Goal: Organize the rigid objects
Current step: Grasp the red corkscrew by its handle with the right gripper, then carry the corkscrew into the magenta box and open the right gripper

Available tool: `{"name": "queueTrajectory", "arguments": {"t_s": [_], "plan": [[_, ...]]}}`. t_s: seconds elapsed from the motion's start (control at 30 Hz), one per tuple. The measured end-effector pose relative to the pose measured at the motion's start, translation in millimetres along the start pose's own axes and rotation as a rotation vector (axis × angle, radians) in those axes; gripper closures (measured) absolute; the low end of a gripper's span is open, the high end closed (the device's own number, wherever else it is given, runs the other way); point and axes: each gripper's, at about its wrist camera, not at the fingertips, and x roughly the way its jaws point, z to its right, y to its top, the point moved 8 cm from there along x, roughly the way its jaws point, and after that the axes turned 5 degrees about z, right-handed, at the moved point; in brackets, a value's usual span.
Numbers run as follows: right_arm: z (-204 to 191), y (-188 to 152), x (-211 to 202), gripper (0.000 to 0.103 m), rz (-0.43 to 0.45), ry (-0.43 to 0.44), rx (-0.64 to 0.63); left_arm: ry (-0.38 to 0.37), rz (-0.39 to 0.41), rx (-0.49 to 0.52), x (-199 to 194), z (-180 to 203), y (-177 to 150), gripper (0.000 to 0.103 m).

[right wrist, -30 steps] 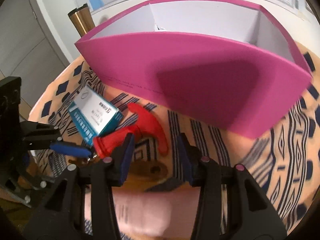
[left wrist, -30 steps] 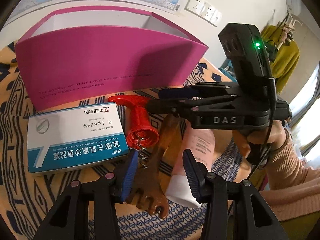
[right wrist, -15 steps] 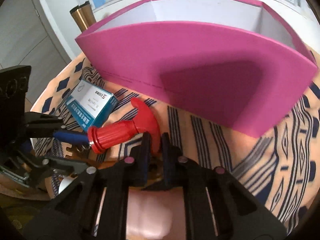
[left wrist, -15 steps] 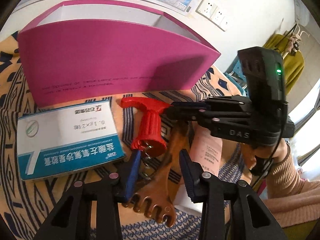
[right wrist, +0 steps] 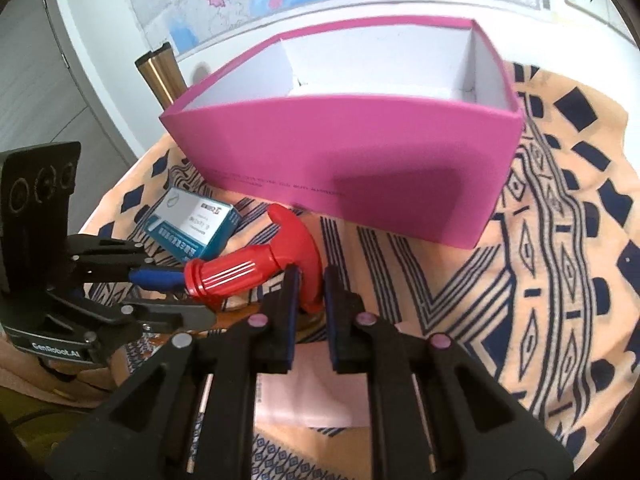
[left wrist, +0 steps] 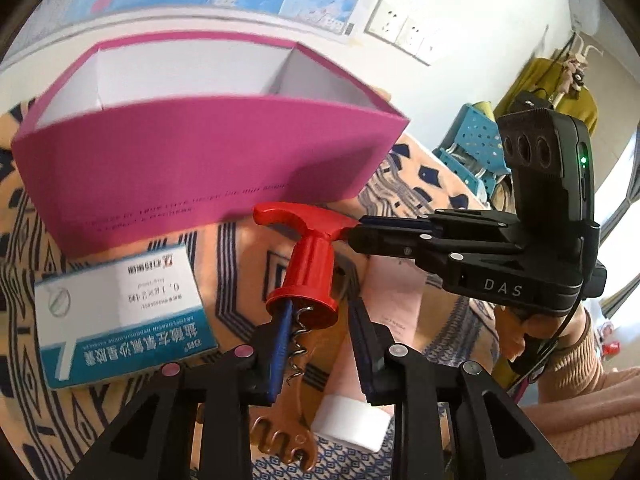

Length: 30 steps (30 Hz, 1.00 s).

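Note:
A red corkscrew (left wrist: 310, 268) with a T-handle is lifted off the patterned cloth in front of the pink box (left wrist: 208, 168). My right gripper (right wrist: 308, 292) is shut on the corkscrew's T-handle (right wrist: 298, 244). My left gripper (left wrist: 320, 332) is open, its fingers on either side of the corkscrew's bell end and metal spiral, not closed on it. The pink box (right wrist: 360, 164) is open-topped with white inside. A blue-and-white medicine box (left wrist: 120, 312) lies on the cloth to the left; it also shows in the right wrist view (right wrist: 192, 228).
A brown wooden fork-shaped tool (left wrist: 284, 440) and a pink tube with a white cap (left wrist: 384, 332) lie on the cloth under the grippers. A gold bottle (right wrist: 160, 76) stands behind the box's left corner. A wall with a map is behind.
My right gripper closed on the corkscrew's handle and lifted it off the cloth. My left gripper moved forward around the corkscrew's bell end. Both views rose, showing the box's inside.

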Motion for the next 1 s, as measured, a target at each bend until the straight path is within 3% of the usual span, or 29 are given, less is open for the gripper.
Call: {"name": "queueTrajectory", "arguments": {"t_s": [0.47,0.6,1.0], "plan": [[6,49,-57,0.089,0.17,-0.06,0.004,0.004,0.116,0.185,-27,37,61,0.075],[12,71,-64,0.089,0.214,-0.083,0.005,0.034,0.143,0.235,-25,39,88,0.075],[53,115,-52,0.089,0.25,-0.133,0.077,0.064,0.115,0.252,8,26,135,0.075]]}}
